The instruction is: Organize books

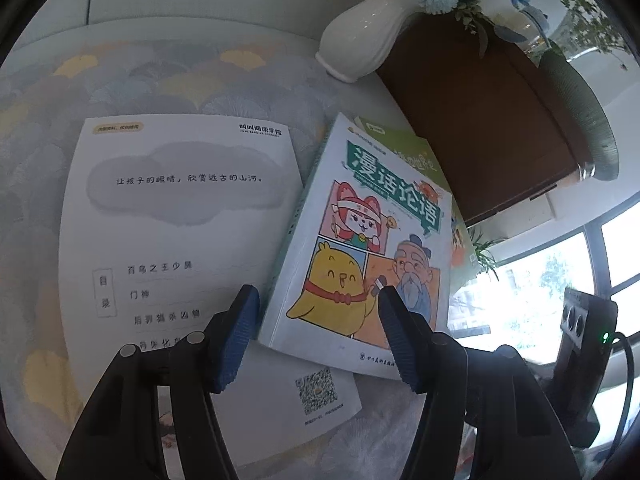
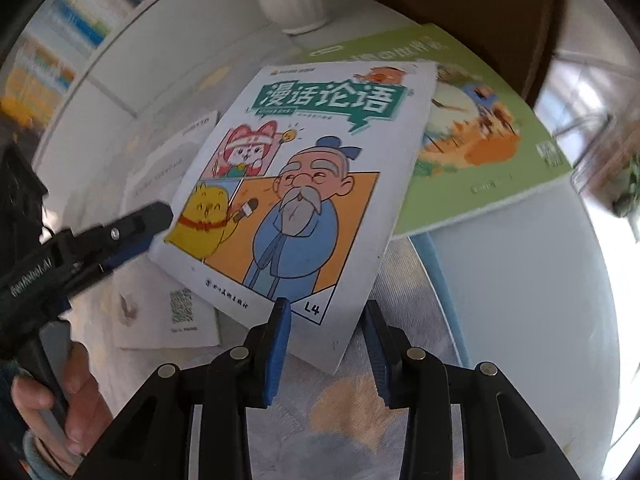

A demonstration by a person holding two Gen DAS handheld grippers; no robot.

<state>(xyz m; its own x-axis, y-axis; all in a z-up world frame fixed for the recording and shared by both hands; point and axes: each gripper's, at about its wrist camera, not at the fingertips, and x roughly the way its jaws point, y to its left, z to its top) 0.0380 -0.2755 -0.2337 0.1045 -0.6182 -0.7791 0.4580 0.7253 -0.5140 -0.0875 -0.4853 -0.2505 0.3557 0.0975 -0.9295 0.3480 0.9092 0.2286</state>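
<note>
The left gripper has its jaws fairly wide, straddling the near left edge of the white comic book with a yellow chick and a grey-bearded old man on its cover; whether the pads press it cannot be told. That book lies tilted, overlapping a white paper booklet with black Chinese text and a QR code left of the jaws and a green-covered book beyond. The right gripper has its jaws narrower, either side of the comic book's near corner, with gaps showing. All rest on a fan-patterned cloth surface. A white ceramic vase of blue flowers stands far ahead, beside a dark brown board.
</note>
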